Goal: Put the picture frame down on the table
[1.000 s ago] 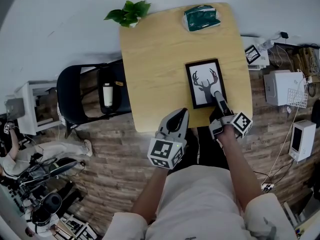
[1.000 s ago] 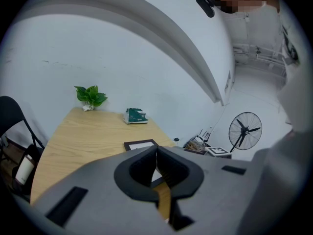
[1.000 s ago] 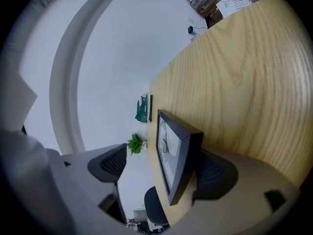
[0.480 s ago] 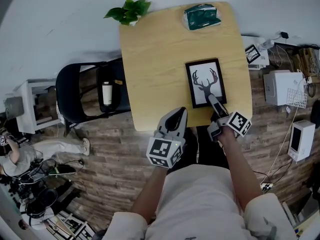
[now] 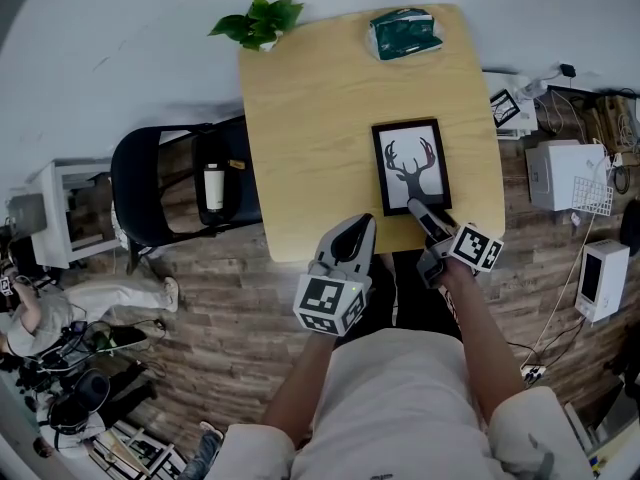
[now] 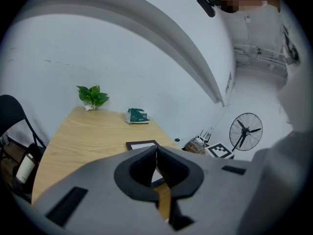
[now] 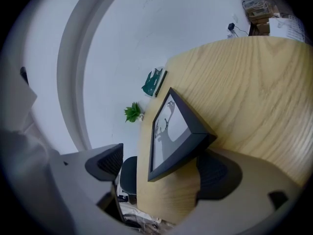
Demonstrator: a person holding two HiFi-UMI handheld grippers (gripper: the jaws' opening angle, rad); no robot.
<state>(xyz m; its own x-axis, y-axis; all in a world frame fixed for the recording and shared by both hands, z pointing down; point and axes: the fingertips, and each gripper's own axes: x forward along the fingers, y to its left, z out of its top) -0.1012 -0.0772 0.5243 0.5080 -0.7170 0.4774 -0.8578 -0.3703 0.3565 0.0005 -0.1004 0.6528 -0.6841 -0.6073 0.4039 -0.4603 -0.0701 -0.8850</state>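
Fingers (image 7: 105, 163) of right gripper (image 5: 420, 211) apart around picture frame (image 5: 411, 167) corner

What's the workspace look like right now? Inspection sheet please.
Surface: wooden table, mostly bare.
Job's things: picture frame, deer print, lying flat on the table.
Clutter: plant and green packet at the far edge.
Grippers: left gripper shut, empty; right gripper open, frame's near corner between its jaws.
Cables: leads on the floor at right.
Surroundings: black chair with a bottle, left; white boxes, right.
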